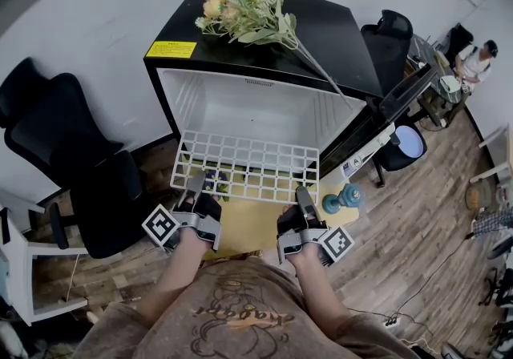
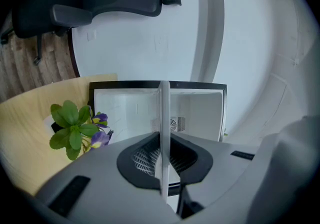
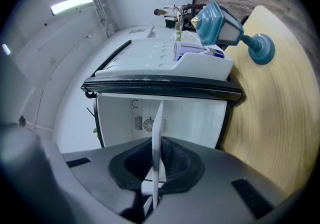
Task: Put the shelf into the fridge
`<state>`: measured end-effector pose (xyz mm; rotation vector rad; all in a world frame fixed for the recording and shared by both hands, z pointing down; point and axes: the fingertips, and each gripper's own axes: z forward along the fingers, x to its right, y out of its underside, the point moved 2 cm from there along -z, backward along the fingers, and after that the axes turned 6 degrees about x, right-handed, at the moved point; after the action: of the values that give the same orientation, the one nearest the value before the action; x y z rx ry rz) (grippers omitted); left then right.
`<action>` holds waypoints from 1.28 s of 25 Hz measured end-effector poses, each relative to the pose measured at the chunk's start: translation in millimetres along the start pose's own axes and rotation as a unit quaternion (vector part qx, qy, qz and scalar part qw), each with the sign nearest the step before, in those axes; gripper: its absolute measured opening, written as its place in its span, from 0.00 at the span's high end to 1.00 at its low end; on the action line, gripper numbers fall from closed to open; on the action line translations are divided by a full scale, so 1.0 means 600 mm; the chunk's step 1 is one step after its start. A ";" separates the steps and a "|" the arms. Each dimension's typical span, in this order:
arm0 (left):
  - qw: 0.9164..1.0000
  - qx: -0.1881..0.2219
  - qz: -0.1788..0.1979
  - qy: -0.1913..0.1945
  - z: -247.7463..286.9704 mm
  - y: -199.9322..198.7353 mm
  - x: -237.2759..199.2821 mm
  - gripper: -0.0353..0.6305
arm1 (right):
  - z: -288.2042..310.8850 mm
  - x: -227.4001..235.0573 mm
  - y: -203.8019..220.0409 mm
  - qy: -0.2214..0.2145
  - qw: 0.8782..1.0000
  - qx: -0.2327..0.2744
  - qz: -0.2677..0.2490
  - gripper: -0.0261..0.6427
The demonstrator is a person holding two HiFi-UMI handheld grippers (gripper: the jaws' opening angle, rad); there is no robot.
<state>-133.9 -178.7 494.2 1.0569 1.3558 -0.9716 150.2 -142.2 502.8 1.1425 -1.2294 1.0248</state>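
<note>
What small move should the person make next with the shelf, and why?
Probably slide the shelf forward, kept level, into the fridge. The left gripper and right gripper are both shut on its near edge, and its far edge sits at the open front, with most of it outside.

far: fridge cavity point(image 1: 256, 109) open | left: office chair point(image 1: 76, 165) close | right: fridge door point(image 1: 373, 139), blue lamp point(image 1: 341, 198) crowd

Shelf point(image 1: 244, 163) before the fridge point(image 1: 337, 37), left tool point(image 1: 196, 187) and right tool point(image 1: 303, 195) clamped on its near edge; flowers point(image 1: 248, 1) atop fridge; chair point(image 1: 72, 157) left.
</note>
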 end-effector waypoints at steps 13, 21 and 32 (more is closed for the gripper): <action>1.000 -0.001 0.003 -0.002 -0.001 0.001 -0.001 0.87 | 0.005 0.007 -0.004 0.005 1.000 0.004 0.000 0.92; 1.000 0.001 0.003 -0.006 0.001 0.001 -0.006 0.87 | 0.007 0.010 -0.003 0.006 1.000 0.002 0.002 0.92; 1.000 0.001 0.005 -0.007 0.003 0.001 -0.005 0.87 | 0.008 0.013 -0.004 0.013 1.000 0.002 0.004 0.92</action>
<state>-133.1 -180.4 497.3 1.0553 1.3366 -0.9718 152.4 -147.3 510.3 1.1252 -1.2130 1.0437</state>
